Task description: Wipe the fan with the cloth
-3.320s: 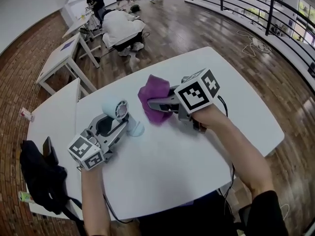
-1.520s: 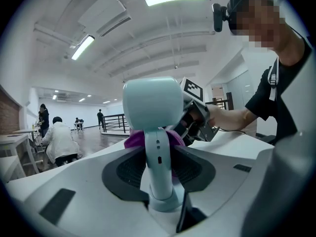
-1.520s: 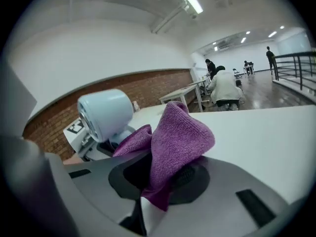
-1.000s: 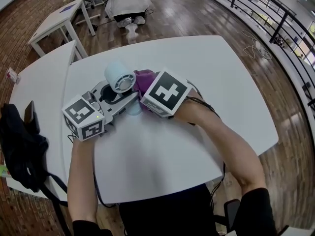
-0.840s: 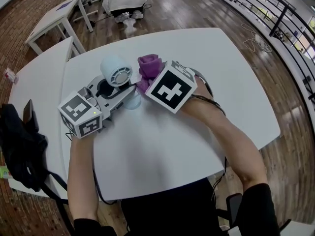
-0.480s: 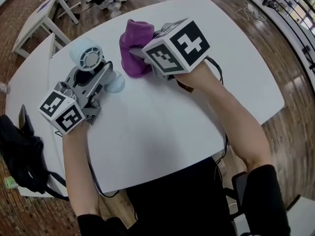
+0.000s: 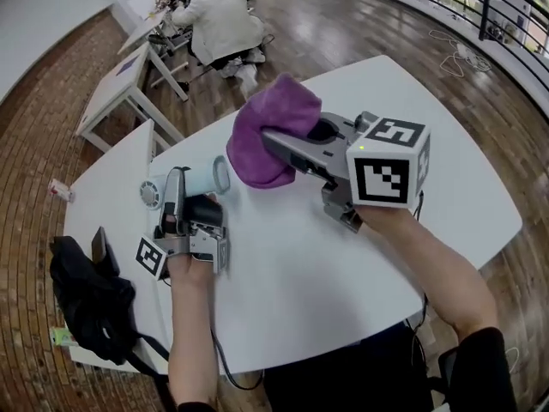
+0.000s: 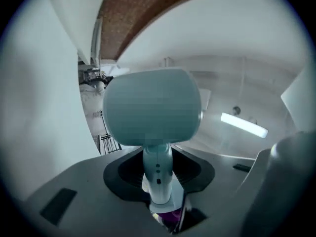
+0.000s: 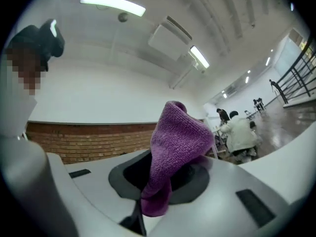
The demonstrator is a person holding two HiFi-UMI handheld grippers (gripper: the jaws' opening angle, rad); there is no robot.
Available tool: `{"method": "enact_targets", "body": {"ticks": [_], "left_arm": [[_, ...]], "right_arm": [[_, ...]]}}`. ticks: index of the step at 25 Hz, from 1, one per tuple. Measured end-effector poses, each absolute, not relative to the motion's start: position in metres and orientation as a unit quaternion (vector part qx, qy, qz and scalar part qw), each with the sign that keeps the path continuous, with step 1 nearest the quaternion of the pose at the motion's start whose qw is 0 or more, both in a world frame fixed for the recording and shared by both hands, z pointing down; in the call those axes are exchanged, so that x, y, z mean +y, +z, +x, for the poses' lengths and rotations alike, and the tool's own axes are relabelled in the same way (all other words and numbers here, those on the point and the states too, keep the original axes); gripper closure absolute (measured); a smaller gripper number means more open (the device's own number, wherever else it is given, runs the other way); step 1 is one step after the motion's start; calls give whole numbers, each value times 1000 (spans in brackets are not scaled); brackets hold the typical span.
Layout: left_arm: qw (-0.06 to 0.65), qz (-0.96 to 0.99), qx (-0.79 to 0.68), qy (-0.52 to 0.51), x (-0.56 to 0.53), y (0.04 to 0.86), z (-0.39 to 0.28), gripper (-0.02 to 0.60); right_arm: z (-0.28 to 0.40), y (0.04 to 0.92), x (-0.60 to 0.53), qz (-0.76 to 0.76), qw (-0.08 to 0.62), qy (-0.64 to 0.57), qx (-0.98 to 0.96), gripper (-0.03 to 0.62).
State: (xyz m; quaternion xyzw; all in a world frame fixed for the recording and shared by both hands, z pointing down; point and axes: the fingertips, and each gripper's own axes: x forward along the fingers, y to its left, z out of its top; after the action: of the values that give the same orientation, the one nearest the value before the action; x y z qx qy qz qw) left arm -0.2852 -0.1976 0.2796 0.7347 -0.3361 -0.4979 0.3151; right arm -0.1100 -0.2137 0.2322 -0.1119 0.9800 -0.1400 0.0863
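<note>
The head view is bright and evenly lit. The white table (image 7: pixel 292 273) is close to washed out, and the shadows on it are soft and faint. Pale glare lies on the wood floor (image 7: pixel 360 24) at the top, and straight lines bow toward the edges.

The left gripper view is dimmer, with a cold bluish cast. The fan (image 8: pixel 150 105) sits close and looks soft and smeared, and a strip light (image 8: pixel 244 125) glows behind it.

In the right gripper view the ceiling lamps (image 9: pixel 112 4) burn white, and the cloth (image 9: pixel 177 147) is sharp enough to show its knit. Both gripper views darken at the corners and bend strongly.
</note>
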Motion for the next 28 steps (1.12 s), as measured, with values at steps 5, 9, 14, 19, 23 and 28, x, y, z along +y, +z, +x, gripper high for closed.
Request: {"method": "enact_targets", "body": {"ticks": [5, 9, 14, 19, 23, 28], "left_arm": [[314, 716, -307, -544, -193, 275, -294, 426], [307, 751, -252, -528, -187, 260, -260, 427], [293, 776, -192, -525, -172, 244, -231, 428], [278, 782, -177, -529, -164, 239, -233, 428], [269, 782, -184, -532, -164, 240, -237, 428], [272, 782, -214, -518, -170, 251, -239, 428]], "right_arm": [[-132, 206, -158, -60, 123, -24, 990, 525], [-130, 197, -147, -72, 150, 19, 986, 525], [-135, 210, -157, -96, 132, 22, 986, 525], [-135, 237, -180, -176, 49, 75, 980, 525], [-112, 282, -240, -328, -95, 100, 935, 525], [-100, 242, -222, -333, -39, 161, 928, 525]]}}
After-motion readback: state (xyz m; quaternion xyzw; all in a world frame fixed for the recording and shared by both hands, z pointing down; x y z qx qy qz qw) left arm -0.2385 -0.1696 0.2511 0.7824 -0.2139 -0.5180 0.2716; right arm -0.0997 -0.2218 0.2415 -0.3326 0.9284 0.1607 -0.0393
